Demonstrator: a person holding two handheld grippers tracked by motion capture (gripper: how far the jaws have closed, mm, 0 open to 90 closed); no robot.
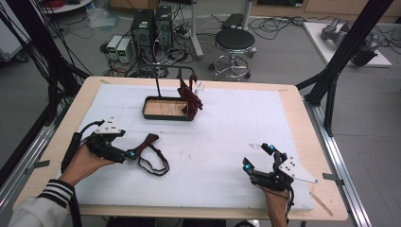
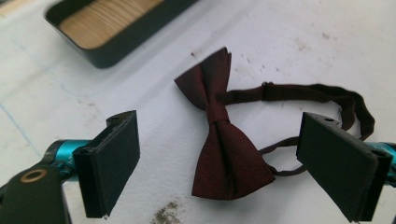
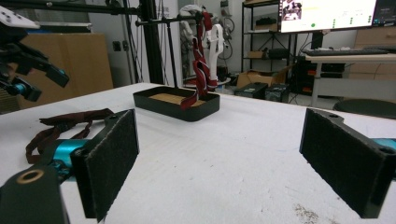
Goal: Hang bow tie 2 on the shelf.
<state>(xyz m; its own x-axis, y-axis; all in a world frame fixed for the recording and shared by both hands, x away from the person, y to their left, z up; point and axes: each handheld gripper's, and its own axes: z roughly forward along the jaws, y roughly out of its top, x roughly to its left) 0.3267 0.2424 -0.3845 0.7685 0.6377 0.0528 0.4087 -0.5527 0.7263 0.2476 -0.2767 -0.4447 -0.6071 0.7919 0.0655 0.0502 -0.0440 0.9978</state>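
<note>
The left gripper point(image 2: 219, 163) hovers with jaws spread either side of one dark red bow tie point(image 2: 222, 140), which lies flat on the white mat point(image 1: 227, 132) with its strap looped beside it. The reach looks done; next comes lowering and pinching the knot. The right gripper point(image 1: 259, 158) waits, jaws apart and empty. Farther off stands one black tray point(image 1: 151, 115) with a rack, from which one red tie point(image 1: 191, 101) hangs
</note>
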